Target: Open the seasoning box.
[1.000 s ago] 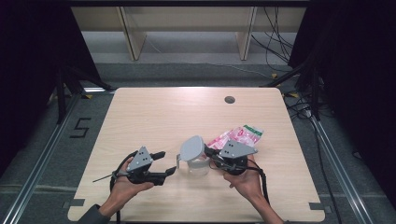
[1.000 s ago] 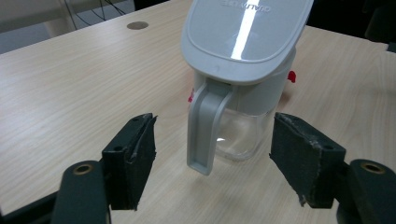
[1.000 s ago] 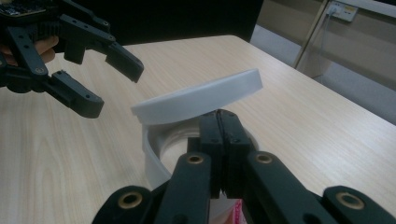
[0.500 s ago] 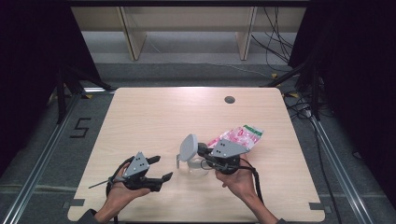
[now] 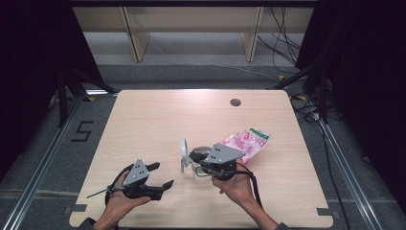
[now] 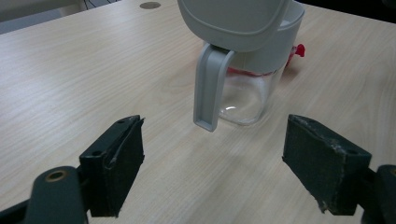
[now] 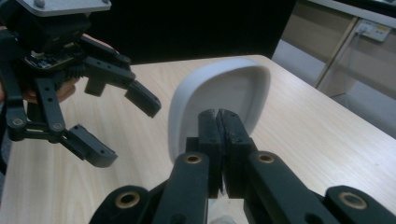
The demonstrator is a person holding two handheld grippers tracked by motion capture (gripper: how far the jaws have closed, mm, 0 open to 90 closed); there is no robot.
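A clear glass jar (image 6: 247, 100) with a grey collar has its pale grey lid (image 5: 183, 154) flipped open and standing on edge. The lid (image 7: 243, 88) rises just behind my right gripper (image 7: 219, 116), which is shut on the jar's rim; the thin rim between its pads is hard to make out. In the high view the right gripper (image 5: 195, 160) is at the table's middle front. My left gripper (image 5: 162, 175) lies to its left, apart from the jar. Its jaws have just been opening and the left gripper (image 6: 212, 154) is open, with nothing between them.
A pink snack packet (image 5: 246, 142) lies just right of the jar. A round cable hole (image 5: 235, 102) sits near the far edge of the wooden table (image 5: 153, 120). Both hands are close to the front edge. Shelving stands beyond the table.
The right gripper has carried the jar a little to the left. The left gripper has drawn back toward the front edge, and its jaws stand wider.
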